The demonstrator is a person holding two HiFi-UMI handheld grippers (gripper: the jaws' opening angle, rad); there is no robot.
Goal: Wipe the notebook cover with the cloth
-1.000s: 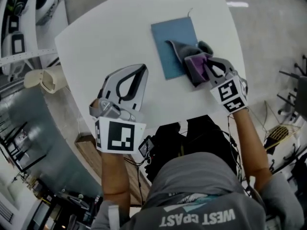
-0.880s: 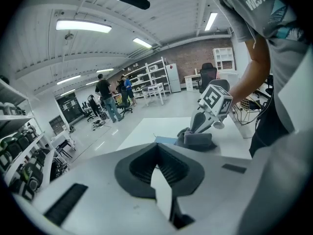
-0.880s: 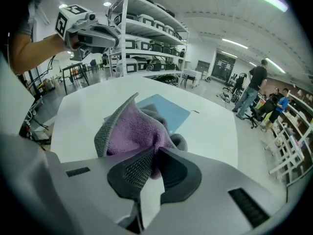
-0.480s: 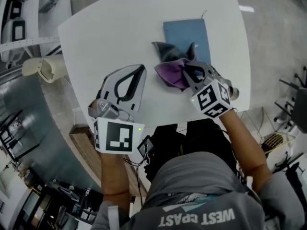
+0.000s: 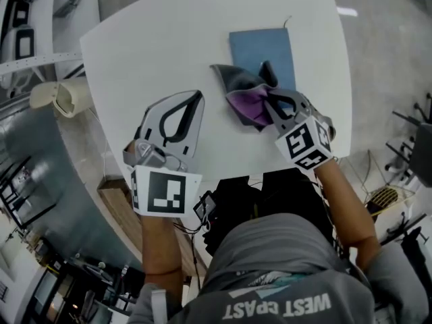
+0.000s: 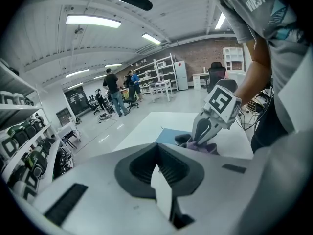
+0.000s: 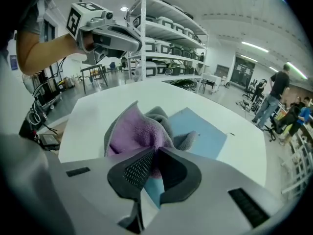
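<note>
the white surface is the largest thing here, with rounded corners and open grey floor beyond its far and right edges. most of its far-left stretch is bare white, and a band of the same bare white runs between the two tongs. past its left edge stands a rack of shelves carrying rows of pale cases; what is inside them cannot be told. further off, along an open aisle, a few people stand among more racks.

the blue notebook lies flat on the far right part of the surface, its long sides running away from the person. a strip of white separates it from the right edge and another from the far edge. a thin marker string pokes out at its far right corner.

the cloth, grey outside and purple inside, is bunched over the notebook's near end and spills left past the near left corner onto the white.

the right tongs are pressed together on the cloth, pinching a fold of it just above the notebook's near edge. the left tongs sit over the near left part of the surface, well apart from the notebook, tips pressed together with nothing between them.
</note>
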